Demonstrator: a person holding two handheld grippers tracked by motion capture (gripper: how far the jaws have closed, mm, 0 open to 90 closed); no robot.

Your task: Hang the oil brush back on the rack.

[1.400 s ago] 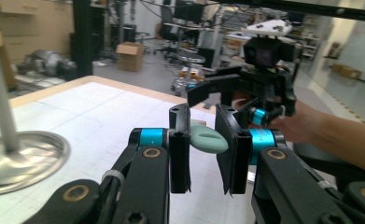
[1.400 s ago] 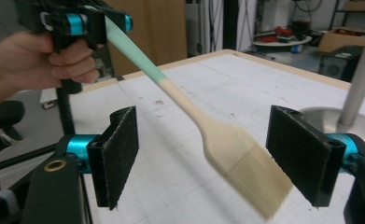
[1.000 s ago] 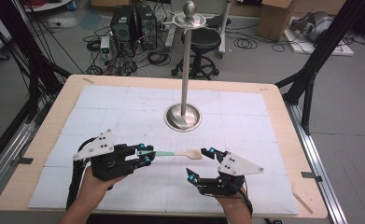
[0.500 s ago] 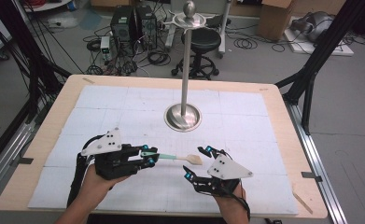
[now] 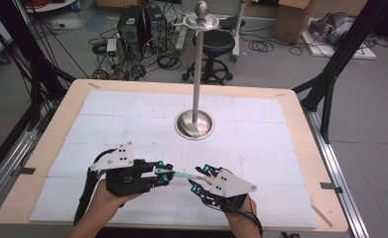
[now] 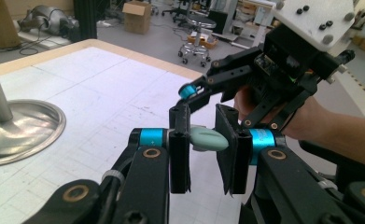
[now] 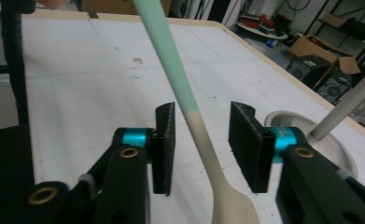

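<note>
table (image 5: 300,114) carries a steel stand (image 5: 197,74), its hooks bare. left gripper (image 5: 164,174) pinches the green handle end of a spoon (image 5: 181,174) above the mat. right gripper (image 5: 200,179) straddles the neck, jaws spread, no contact. judged: handover half done; closing and hanging remain.

Grippers: two, left gripper (image 5: 162,174) at 7 o'clock, right gripper (image 5: 200,179) at 6 o'clock
Spoons: one spoon (image 5: 181,174)
Stands: one metal stand (image 5: 195,124)
Tables: one table (image 5: 291,106)
</note>
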